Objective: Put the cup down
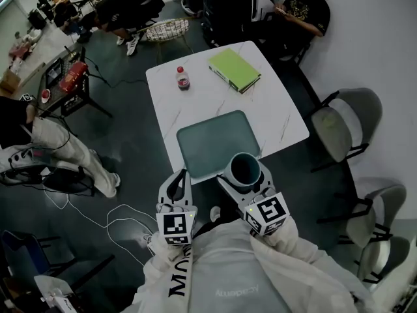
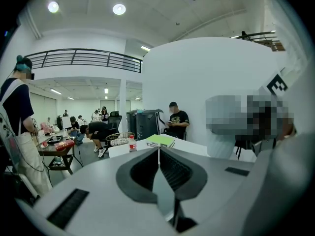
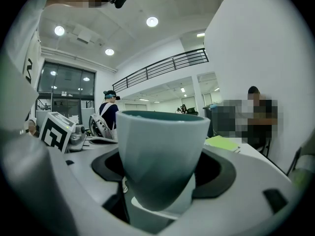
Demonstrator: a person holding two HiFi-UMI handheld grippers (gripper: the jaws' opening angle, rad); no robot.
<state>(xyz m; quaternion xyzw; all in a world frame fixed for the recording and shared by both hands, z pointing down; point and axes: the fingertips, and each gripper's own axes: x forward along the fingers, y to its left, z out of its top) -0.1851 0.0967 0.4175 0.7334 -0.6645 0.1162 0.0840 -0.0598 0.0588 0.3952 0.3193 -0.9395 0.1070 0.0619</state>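
A grey-blue cup [image 1: 244,168] with a dark teal inside stands upright between the jaws of my right gripper [image 1: 245,176], which is shut on it. In the head view the cup hangs over the near right corner of a teal tray [image 1: 212,139] on the white marble table [image 1: 202,96]. The right gripper view is filled by the cup [image 3: 162,151], with the jaws pressed against both its sides. My left gripper [image 1: 181,180] hovers just left of the cup at the table's near edge. Its jaws are shut and hold nothing, and they meet in a thin line [image 2: 158,151].
A small bottle [image 1: 183,78] and a green book [image 1: 234,69] lie on the far half of the table. Grey chairs [image 1: 345,126] stand to the right. A seated person [image 1: 296,15] is beyond the far corner, and others sit around a low table [image 1: 65,80] at the left.
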